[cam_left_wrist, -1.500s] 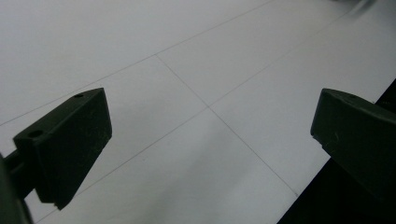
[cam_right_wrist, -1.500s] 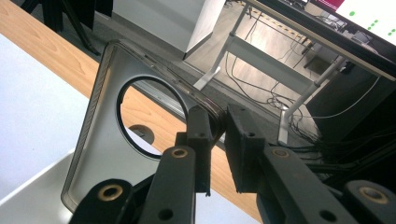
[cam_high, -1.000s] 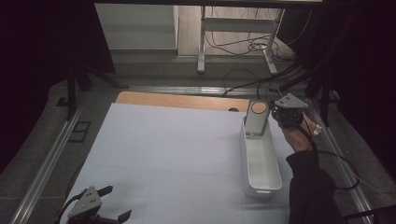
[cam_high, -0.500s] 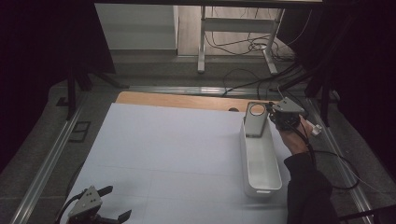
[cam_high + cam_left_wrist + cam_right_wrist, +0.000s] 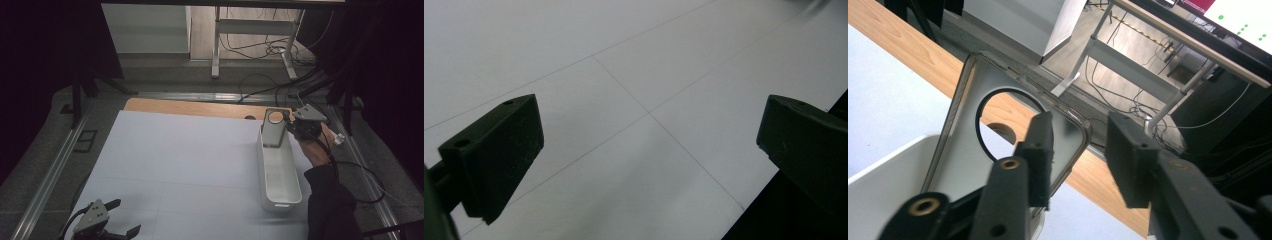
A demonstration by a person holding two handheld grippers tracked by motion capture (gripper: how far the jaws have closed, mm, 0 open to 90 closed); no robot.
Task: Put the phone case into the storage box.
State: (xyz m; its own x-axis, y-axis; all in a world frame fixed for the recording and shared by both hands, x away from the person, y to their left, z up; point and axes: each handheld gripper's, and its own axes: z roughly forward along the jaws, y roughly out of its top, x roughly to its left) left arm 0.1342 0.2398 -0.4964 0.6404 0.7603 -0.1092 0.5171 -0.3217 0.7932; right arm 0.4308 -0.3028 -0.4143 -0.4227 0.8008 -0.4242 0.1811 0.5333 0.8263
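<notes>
Jaws of the right hand-held gripper (image 5: pixel 1078 150) have just been opening, and we see them parted beside the grey phone case (image 5: pixel 273 128), one jaw lying over its face and the other clear of its edge; we think the pads no longer press it, though the angle is poor. The case leans upright in the far end of the white bin (image 5: pixel 280 200) on the counter (image 5: pixel 165 160). Our left hand-held gripper (image 5: pixel 117 217) rests wide open at the near left corner.
</notes>
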